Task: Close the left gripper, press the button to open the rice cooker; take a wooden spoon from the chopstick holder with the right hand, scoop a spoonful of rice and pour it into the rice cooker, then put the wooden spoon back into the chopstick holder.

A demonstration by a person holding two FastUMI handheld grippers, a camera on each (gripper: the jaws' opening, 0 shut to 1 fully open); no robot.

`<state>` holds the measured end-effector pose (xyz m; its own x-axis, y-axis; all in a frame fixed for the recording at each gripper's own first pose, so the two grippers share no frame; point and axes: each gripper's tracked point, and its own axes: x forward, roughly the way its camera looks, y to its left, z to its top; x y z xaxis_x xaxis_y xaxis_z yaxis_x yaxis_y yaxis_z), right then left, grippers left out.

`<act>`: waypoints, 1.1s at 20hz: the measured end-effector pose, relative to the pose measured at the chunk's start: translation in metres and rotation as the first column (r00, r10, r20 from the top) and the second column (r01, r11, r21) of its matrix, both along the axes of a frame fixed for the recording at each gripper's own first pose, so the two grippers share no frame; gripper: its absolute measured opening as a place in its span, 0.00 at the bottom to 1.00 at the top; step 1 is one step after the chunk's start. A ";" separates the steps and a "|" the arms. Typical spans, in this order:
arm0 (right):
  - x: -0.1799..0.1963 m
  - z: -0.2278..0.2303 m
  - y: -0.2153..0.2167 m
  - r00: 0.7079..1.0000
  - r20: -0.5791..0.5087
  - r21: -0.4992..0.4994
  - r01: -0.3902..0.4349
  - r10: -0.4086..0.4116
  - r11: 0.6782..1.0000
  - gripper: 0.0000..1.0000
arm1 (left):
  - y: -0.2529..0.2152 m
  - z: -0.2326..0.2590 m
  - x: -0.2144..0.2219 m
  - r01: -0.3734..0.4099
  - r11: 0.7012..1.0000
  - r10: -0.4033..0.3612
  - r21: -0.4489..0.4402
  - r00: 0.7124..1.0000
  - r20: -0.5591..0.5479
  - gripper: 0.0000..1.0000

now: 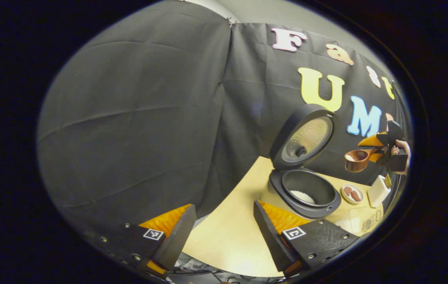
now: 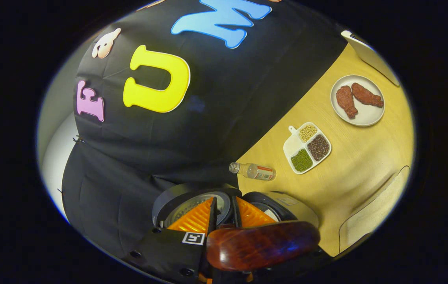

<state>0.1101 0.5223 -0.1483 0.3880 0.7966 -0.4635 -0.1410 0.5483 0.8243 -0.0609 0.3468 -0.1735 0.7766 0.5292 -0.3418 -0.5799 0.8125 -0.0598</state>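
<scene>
My left tongs (image 1: 224,232) hung with their fingers spread wide and empty above the pale wooden surface (image 1: 227,236). Just ahead of their right finger stood the round black rice cooker (image 1: 306,193), lid tipped up, white rice lying in its pot. Beyond it, my hand (image 1: 403,152) held the right tongs (image 2: 224,215) raised and level, clamped on the glossy, grained wooden spoon (image 1: 359,157), its bowl carrying rice beside the open lid.

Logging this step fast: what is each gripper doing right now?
Left gripper: open, holding nothing.
Right gripper: shut on the wooden spoon, raised beside the open rice cooker.
</scene>
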 end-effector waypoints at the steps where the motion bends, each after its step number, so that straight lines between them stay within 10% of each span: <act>1: 0.002 -0.004 0.009 1.000 0.000 -0.007 -0.007 0.007 1.000 0.21 | 0.005 -0.003 -0.002 -0.013 1.000 0.013 -0.005 1.000 -0.005 0.93; 22: 0.001 -0.086 0.036 0.957 0.240 -0.345 -0.071 0.161 0.936 0.20 | 0.002 -0.011 0.014 0.007 1.000 -0.009 -0.026 0.999 -0.053 0.93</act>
<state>0.1109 0.5586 -0.2346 0.4448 0.6634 -0.6017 -0.4053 0.7482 0.5252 -0.0470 0.3488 -0.1841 0.7612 0.5135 -0.3960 -0.5765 0.8156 -0.0505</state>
